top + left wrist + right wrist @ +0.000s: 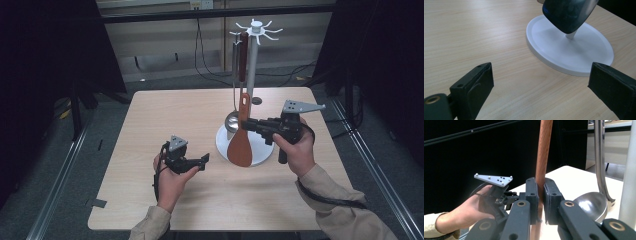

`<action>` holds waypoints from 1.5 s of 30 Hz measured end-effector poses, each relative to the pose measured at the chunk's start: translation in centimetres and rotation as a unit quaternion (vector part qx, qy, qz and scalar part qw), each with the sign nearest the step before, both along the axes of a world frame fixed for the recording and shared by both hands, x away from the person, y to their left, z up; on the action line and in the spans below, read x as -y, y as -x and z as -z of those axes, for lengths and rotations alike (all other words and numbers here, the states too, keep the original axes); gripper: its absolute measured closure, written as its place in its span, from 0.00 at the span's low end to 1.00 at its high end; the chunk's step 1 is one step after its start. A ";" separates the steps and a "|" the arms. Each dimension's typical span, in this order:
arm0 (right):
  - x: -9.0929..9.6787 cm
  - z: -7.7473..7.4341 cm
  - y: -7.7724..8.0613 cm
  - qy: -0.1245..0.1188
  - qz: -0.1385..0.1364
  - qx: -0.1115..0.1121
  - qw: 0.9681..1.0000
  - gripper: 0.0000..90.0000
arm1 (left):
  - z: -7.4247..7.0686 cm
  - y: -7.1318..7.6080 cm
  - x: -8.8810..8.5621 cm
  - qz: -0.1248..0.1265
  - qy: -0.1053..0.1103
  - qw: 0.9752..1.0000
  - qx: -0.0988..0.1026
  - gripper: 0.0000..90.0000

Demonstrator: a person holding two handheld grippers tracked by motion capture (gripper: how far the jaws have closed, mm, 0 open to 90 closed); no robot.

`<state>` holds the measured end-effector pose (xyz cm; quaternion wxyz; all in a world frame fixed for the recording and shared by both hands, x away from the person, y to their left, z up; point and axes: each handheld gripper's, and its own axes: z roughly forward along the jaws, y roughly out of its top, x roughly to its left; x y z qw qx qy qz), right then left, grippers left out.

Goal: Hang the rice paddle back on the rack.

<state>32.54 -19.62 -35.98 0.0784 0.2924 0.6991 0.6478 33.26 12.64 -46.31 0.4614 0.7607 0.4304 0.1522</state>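
While the brown spatula point(241, 140) is clamped by its handle in the right gripper point(251, 124) jaws, top near a rack point(254, 60) hook beside the ladle point(231, 120), unhooking looks underway, set-down left; left gripper point(202, 161) waits over the worktop point(165, 115), jaws wide and empty.

Beige sleeves point(345, 212), black tongs point(248, 124)

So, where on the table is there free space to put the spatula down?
The far left quarter of the table, beyond the left gripper, is bare wood, as is the near strip between the two sleeves. It is crowded at the rack's white base, where the right gripper clamps the spatula beside the hanging ladle.
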 end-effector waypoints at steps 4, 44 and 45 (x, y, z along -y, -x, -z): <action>0.0 -0.4 -0.1 0.000 -0.002 0.003 1.000 0.93 | 0.0 0.0 0.0 -0.001 0.000 1.000 0.000 0.06; 1.1 -5.4 -1.6 -0.010 -0.001 0.030 1.000 0.93 | 0.3 0.0 0.2 0.005 -0.005 1.000 -0.003 0.06; 1.2 -5.6 -1.6 -0.011 -0.001 0.031 0.999 0.93 | 0.3 0.0 0.2 0.006 -0.004 1.000 -0.003 0.06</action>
